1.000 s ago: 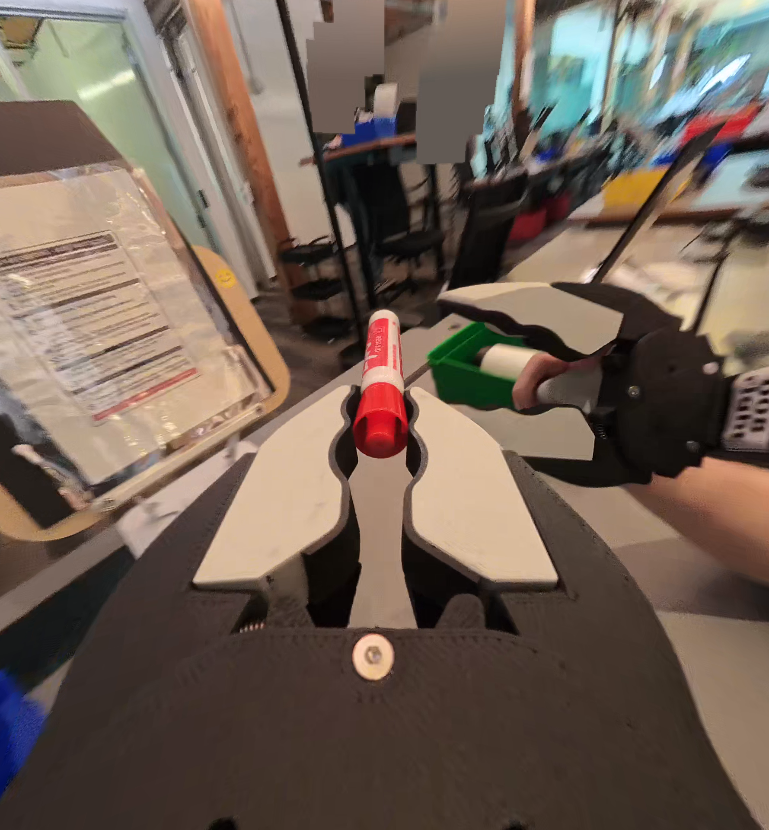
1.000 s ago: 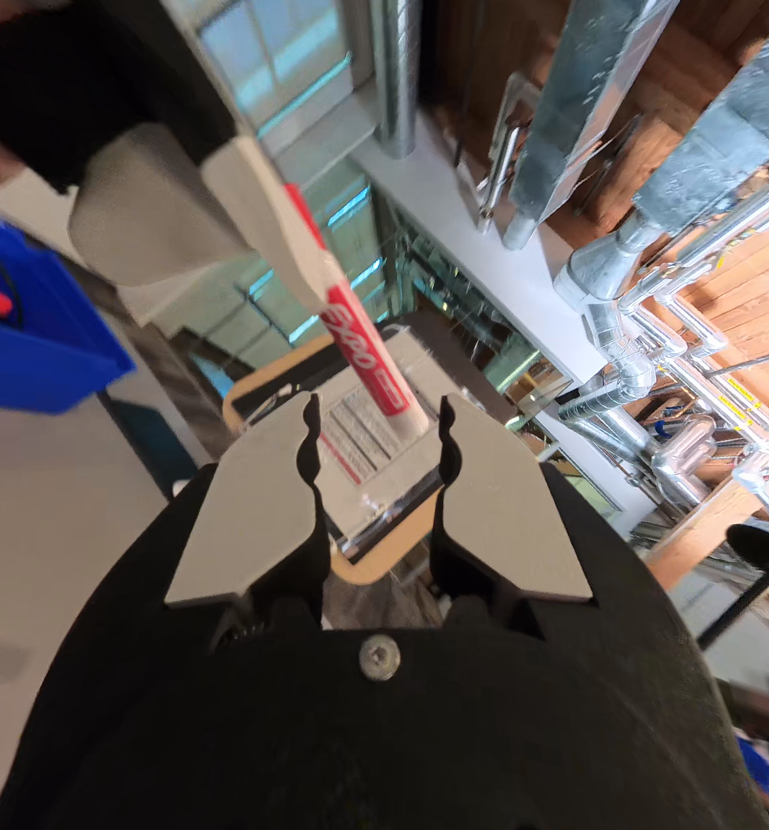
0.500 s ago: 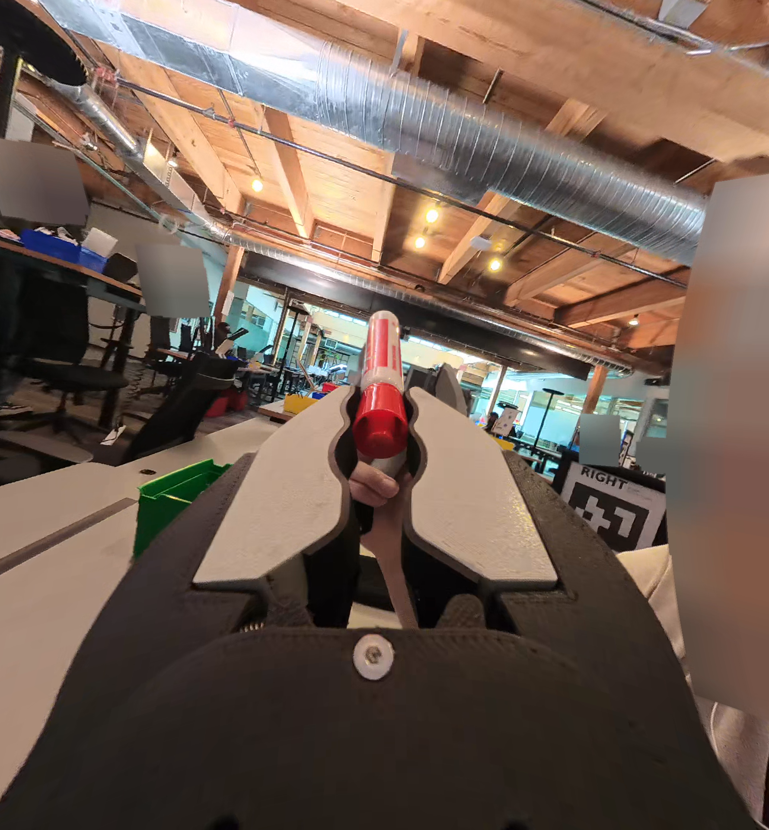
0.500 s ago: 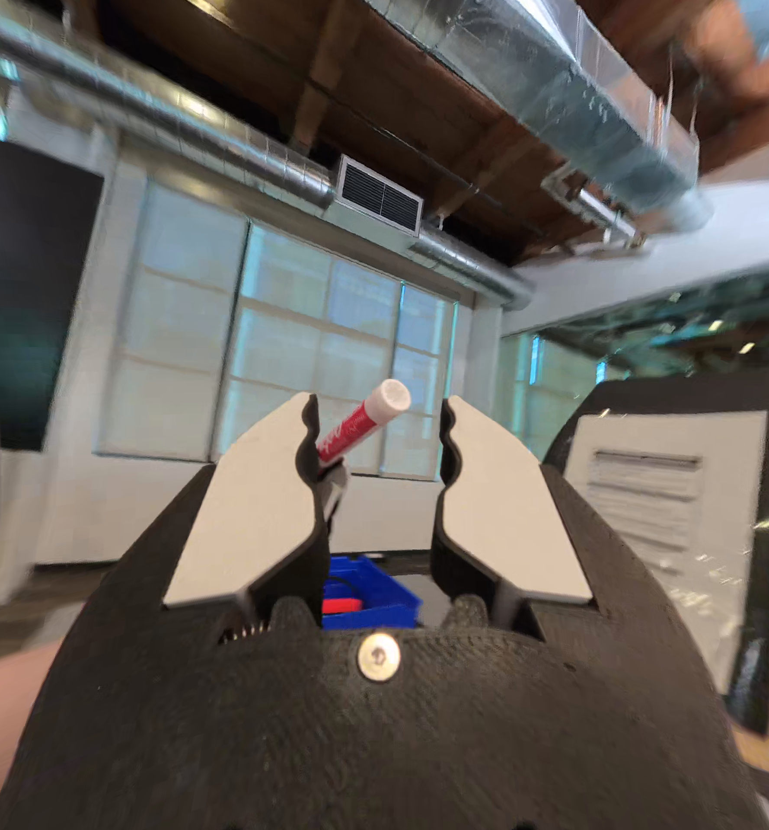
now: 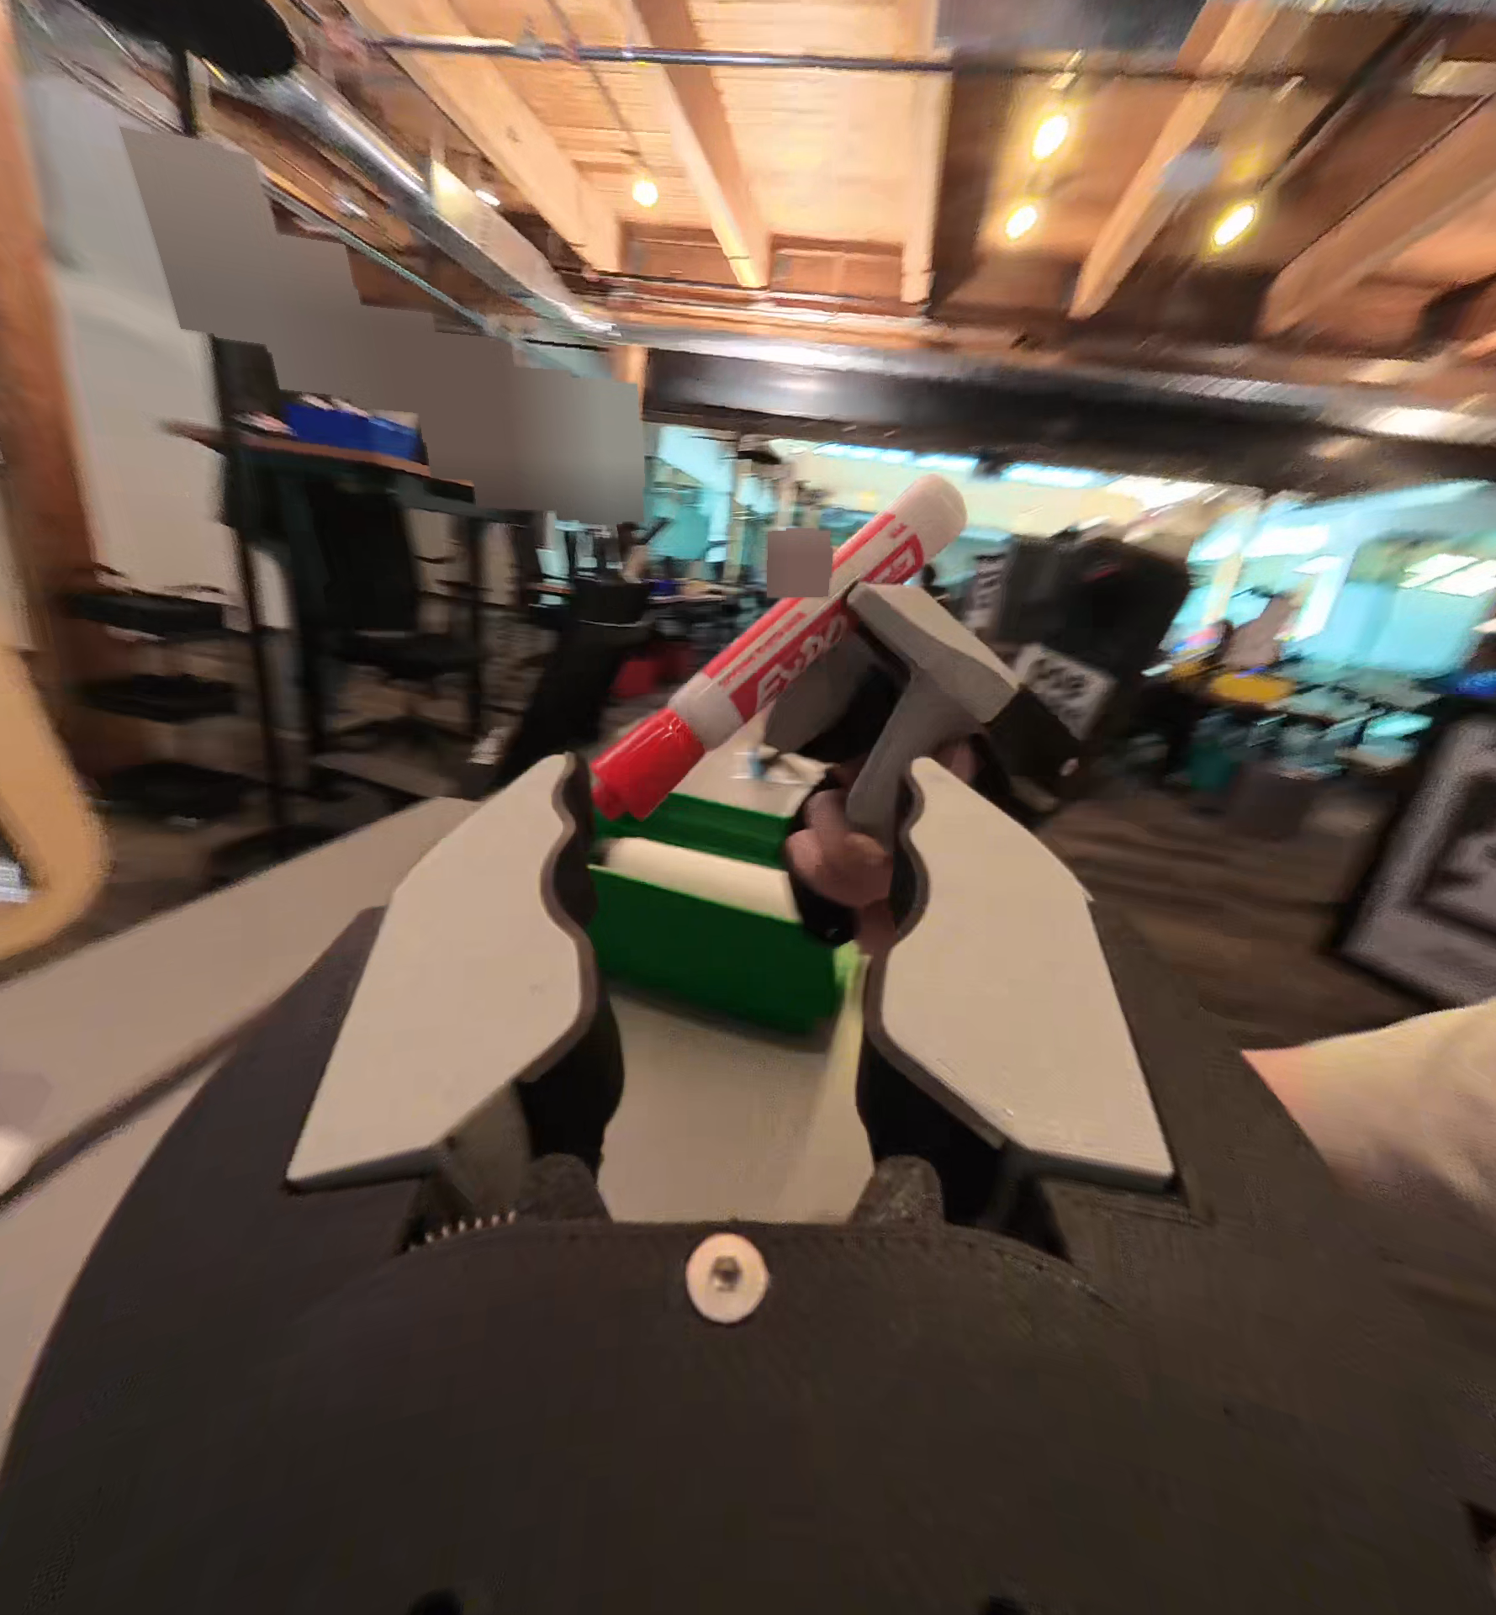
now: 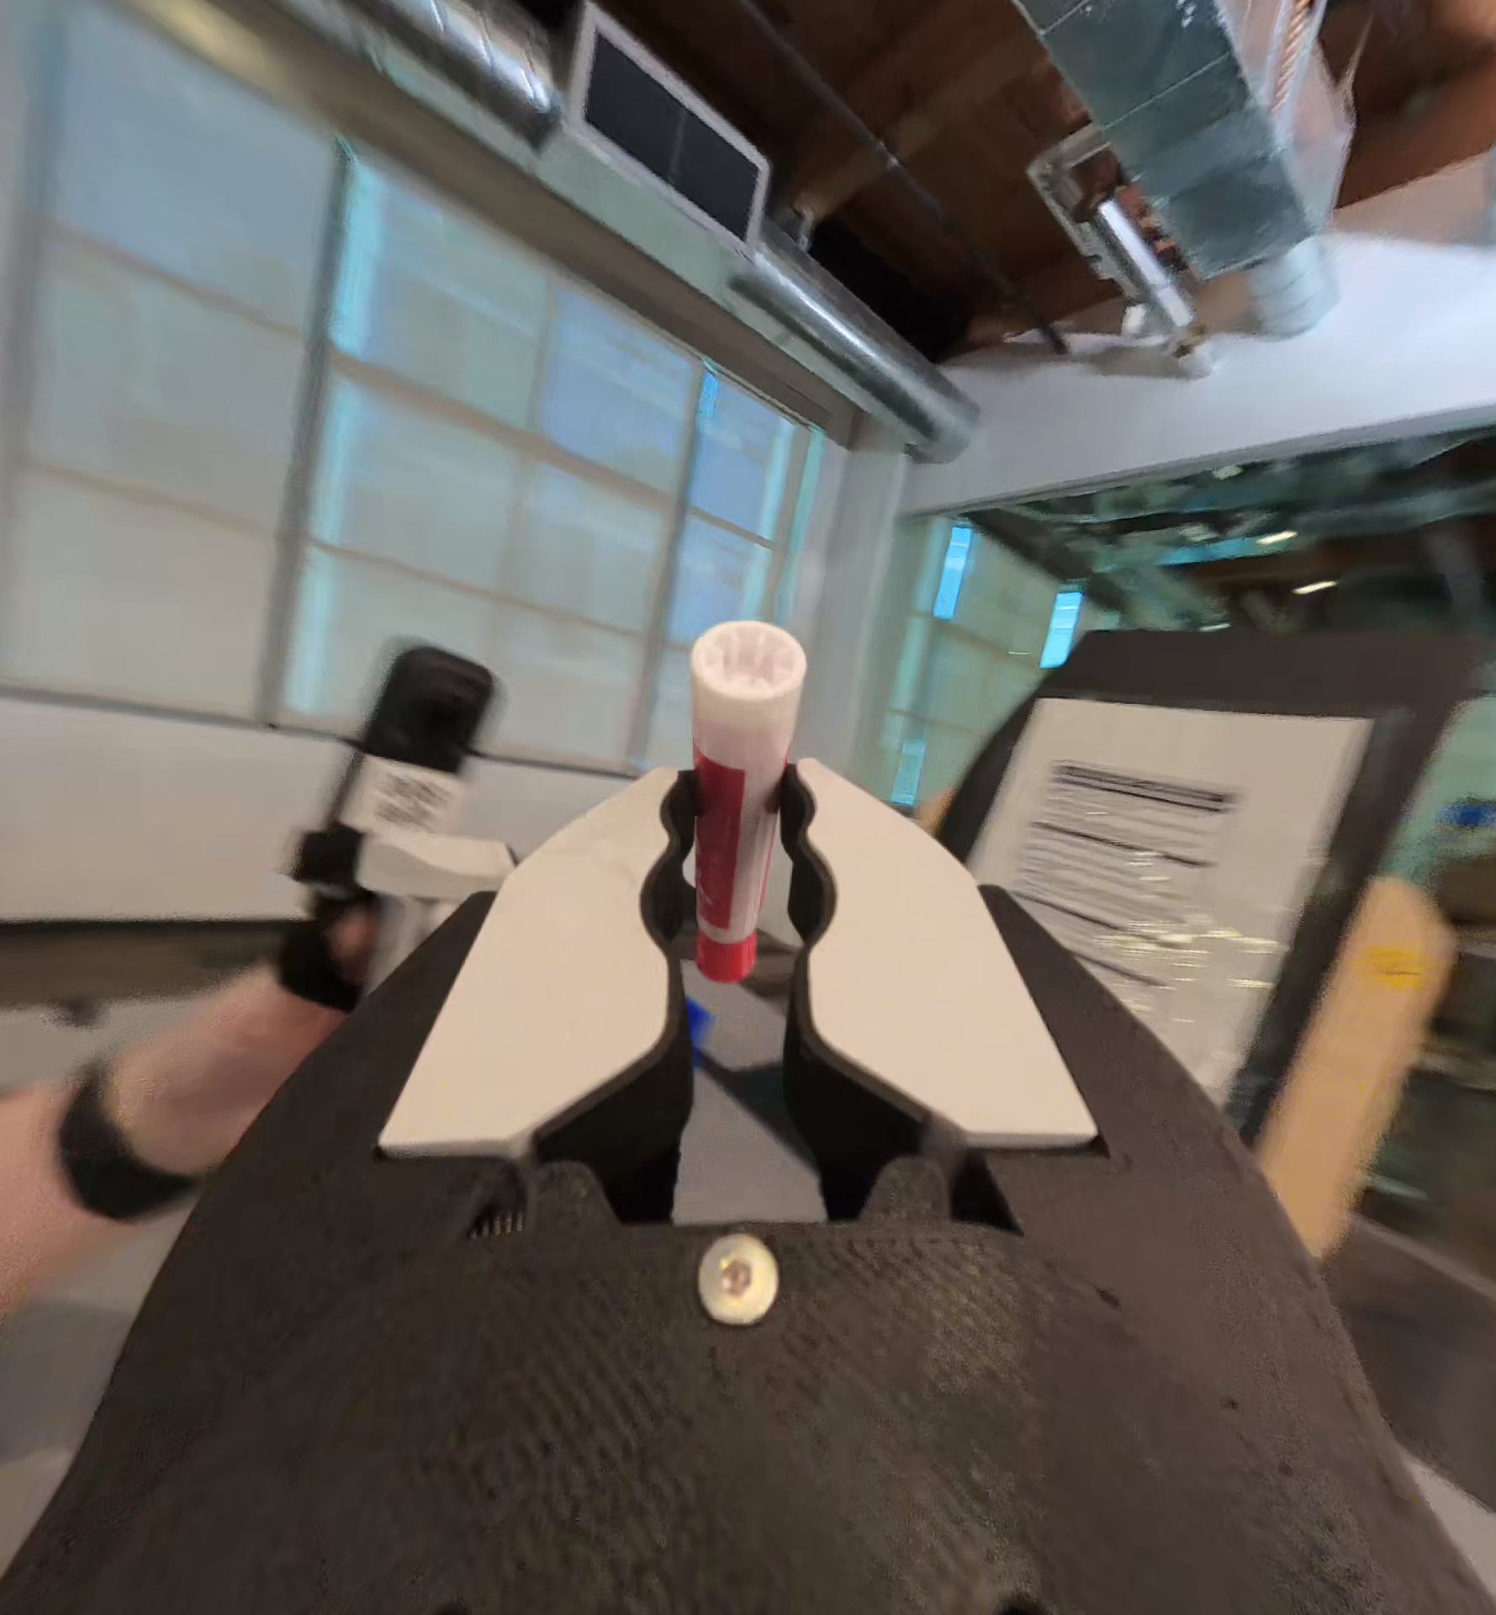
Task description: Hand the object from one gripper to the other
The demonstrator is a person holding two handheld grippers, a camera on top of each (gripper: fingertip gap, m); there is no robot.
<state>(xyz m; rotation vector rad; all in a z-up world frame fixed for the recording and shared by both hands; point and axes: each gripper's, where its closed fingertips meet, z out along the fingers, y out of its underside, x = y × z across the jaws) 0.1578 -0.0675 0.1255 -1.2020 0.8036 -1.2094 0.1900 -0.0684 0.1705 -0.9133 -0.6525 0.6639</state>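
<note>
Gripping a red-and-white marker [image 6: 737,839] between the notched tips: right gripper [image 6: 737,817], jaws closed on the barrel just below the marker's white end. White end up past the fingertips, red end down into the gap between the fingers. Marker roughly upright in the right wrist view, held clear of any surface.

Seen from the left wrist view: same marker [image 5: 779,647] slanting up to the right, red cap at the lower left, white end at the upper right, barrel pinched by the right gripper [image 5: 831,673] near the marker's upper half. Red cap just beside the left fingertip [image 5: 552,804] of the left gripper [image 5: 735,817], not between the fingers; whether cap and fingertip touch cannot be told. Left gripper spread wide, holding nothing.

Below the marker: green bin [image 5: 709,926] on a grey table [image 5: 159,987], with a white roll lying in it. Behind the marker in the right wrist view: left gripper [image 6: 429,874] off to the lower left, blurred, held by a bare hand [image 6: 325,953]. Right of the marker: a black board carrying a printed sheet [image 6: 1163,874].
</note>
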